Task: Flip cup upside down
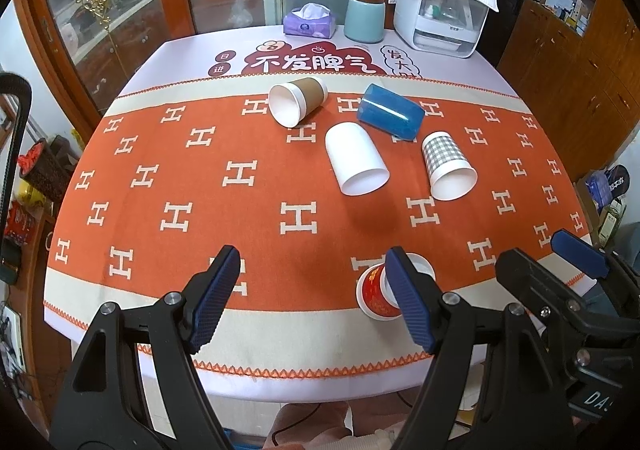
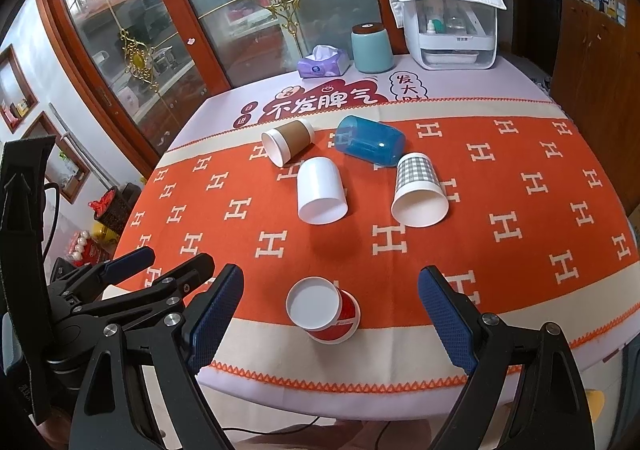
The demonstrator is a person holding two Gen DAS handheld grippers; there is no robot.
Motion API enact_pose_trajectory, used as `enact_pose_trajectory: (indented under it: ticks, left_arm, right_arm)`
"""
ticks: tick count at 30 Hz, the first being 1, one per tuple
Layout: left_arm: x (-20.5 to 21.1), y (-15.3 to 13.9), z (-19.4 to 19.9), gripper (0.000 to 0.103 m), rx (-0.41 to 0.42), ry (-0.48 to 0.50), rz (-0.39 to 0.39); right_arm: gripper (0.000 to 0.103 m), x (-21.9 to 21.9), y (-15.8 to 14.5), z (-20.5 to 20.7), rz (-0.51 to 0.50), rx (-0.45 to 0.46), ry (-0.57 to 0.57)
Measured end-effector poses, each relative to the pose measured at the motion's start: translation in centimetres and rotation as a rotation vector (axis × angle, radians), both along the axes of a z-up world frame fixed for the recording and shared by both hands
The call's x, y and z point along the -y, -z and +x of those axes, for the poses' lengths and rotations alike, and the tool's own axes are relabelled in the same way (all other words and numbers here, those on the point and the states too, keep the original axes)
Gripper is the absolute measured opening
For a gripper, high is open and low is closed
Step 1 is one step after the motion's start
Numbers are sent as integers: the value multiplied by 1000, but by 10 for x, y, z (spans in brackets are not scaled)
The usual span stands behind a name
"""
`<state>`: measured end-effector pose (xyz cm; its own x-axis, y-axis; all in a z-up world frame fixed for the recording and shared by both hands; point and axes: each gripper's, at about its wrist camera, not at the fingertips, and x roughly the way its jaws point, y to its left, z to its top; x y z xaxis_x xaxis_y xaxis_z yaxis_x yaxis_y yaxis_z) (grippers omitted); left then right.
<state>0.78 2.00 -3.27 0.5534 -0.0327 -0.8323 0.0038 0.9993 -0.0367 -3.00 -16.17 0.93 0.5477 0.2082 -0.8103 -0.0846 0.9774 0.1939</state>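
Five cups (image 2: pixel 322 189) on tablecloth (image 2: pixel 520 290), seemingly sideways

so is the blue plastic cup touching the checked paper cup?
Apart. Right wrist view shows orange cloth between the blue plastic cup and the checked paper cup.

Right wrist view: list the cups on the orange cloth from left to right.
Brown-sleeved cup → plain white cup → red cup → blue cup → checked cup.

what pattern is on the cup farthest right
Grey-and-white check on the checked cup, clearest in the right wrist view.
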Motion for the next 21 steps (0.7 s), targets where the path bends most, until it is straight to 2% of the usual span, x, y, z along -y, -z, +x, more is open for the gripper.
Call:
enact_pose_trajectory:
  ticks: [21]
  left_arm:
    - [0, 0, 0, 73, -4, 0, -2]
  right_arm:
    - [90, 1, 3, 1, 5, -9, -1]
